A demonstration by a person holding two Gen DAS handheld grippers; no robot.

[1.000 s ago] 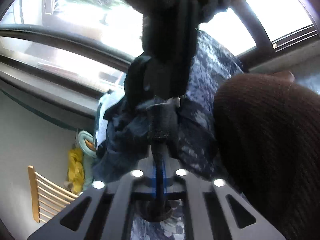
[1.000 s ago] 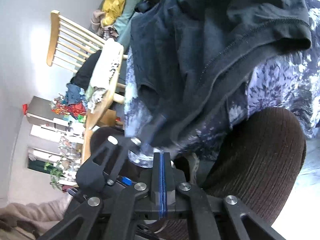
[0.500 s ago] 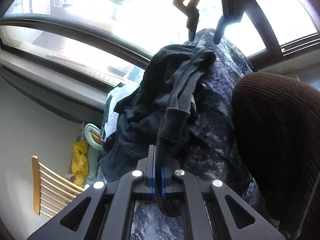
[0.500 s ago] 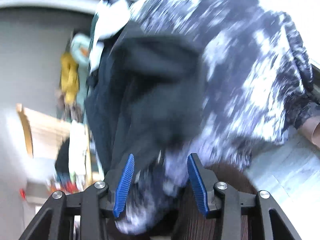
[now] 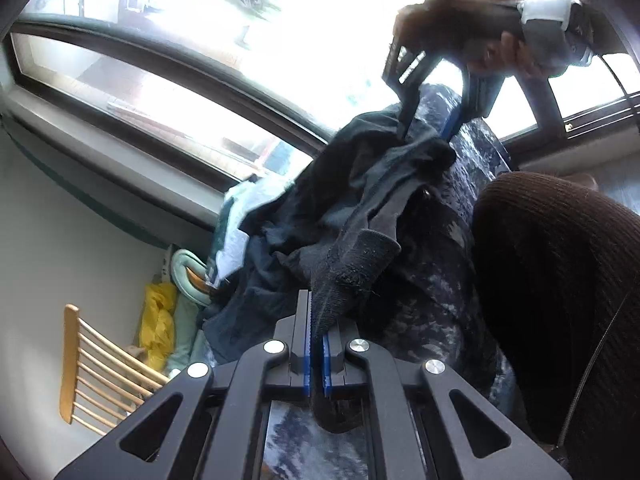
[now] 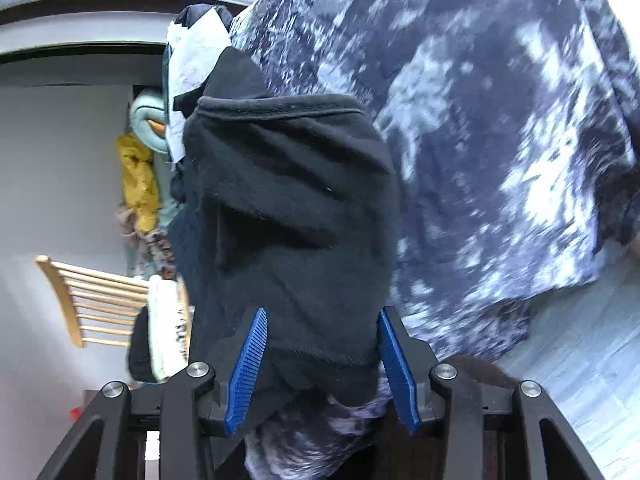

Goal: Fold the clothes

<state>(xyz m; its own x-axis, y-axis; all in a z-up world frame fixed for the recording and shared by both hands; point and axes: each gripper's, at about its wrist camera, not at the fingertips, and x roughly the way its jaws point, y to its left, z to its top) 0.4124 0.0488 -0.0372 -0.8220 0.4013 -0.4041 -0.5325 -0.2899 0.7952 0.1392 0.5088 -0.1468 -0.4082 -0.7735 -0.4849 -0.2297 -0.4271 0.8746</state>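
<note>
Left hand-held gripper (image 5: 316, 332) pinched a black sock (image 5: 352, 272) cuff; right hand-held gripper (image 6: 320, 360) gaped around the black garment (image 6: 288, 216) (on mottled blue fabric (image 6: 500, 140)). Wooden chair (image 5: 100, 376) at 8 o'clock; brown knit (image 5: 560, 300) crowded 3 o'clock.

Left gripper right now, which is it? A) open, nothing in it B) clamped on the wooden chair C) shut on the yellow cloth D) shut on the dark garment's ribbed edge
D: the left gripper has its blue pads closed on the ribbed edge of the dark garment, while the right gripper is open around the same cloth.
</note>
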